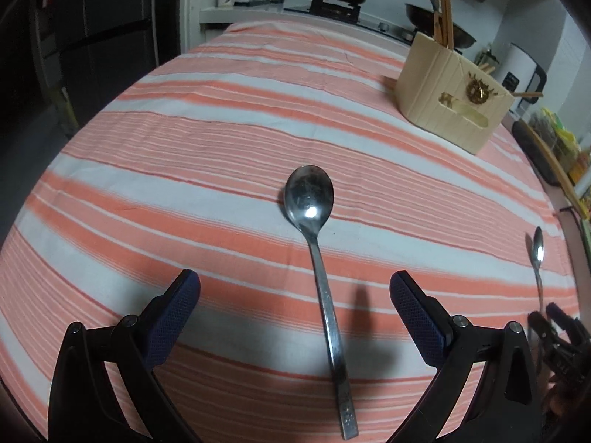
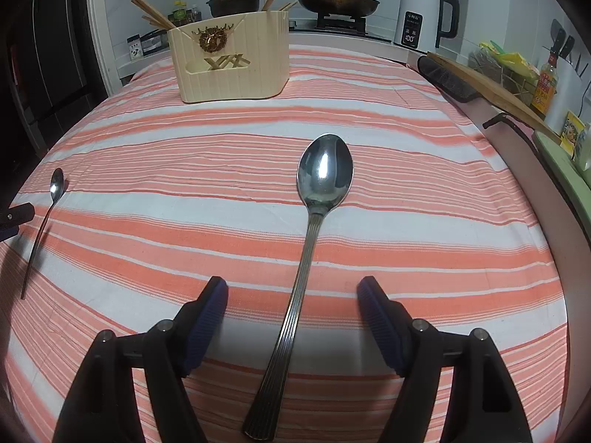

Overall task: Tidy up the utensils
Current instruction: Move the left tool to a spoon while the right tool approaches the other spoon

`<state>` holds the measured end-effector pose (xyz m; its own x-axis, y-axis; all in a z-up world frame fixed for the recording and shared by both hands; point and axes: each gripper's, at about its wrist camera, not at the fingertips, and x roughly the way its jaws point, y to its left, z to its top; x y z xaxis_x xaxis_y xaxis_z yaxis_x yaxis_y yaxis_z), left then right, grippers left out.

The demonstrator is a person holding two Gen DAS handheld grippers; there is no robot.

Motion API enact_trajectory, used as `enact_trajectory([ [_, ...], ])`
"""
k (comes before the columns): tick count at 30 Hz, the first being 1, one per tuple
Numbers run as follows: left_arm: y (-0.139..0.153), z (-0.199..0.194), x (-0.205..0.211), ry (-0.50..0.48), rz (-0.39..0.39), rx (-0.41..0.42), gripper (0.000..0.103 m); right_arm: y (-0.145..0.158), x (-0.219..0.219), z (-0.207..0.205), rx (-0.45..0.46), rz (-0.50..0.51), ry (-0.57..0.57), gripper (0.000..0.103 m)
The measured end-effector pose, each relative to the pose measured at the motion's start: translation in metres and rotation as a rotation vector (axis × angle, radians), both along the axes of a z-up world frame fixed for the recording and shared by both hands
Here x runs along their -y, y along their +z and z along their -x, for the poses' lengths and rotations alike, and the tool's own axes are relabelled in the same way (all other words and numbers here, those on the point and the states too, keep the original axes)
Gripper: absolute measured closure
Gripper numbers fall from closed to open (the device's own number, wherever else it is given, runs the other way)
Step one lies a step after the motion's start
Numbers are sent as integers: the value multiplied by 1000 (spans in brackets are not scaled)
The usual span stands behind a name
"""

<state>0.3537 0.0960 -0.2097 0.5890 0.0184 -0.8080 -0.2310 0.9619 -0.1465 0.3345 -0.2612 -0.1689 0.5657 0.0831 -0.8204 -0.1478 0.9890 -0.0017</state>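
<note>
A flat-handled steel spoon lies on the striped cloth, its handle running between the fingers of my open left gripper. A ribbed-handled steel spoon lies bowl-up between the fingers of my open right gripper. Neither gripper touches its spoon. The ribbed spoon also shows at the right edge of the left wrist view, with the right gripper behind it. The flat spoon also shows at the left edge of the right wrist view. A cream utensil holder with chopsticks stands at the far side of the table; it also shows in the left wrist view.
The table is covered by an orange-and-white striped cloth. Behind it is a stove with a black pan and an orange-lidded pot. A white kettle stands at the back right. A wooden board lies along the right edge.
</note>
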Motion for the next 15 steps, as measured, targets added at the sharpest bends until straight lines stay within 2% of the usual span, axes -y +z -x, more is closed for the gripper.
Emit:
enact_trajectory([
  [2, -7, -11, 9, -5, -59, -35, 1, 0, 0, 0, 0, -1, 0, 27],
  [4, -15, -15, 19, -6, -154, -74, 0, 0, 0, 0, -1, -3, 1, 27],
  [15, -15, -2, -12, -28, -129, -77, 0, -1, -1, -2, -4, -9, 14, 22],
])
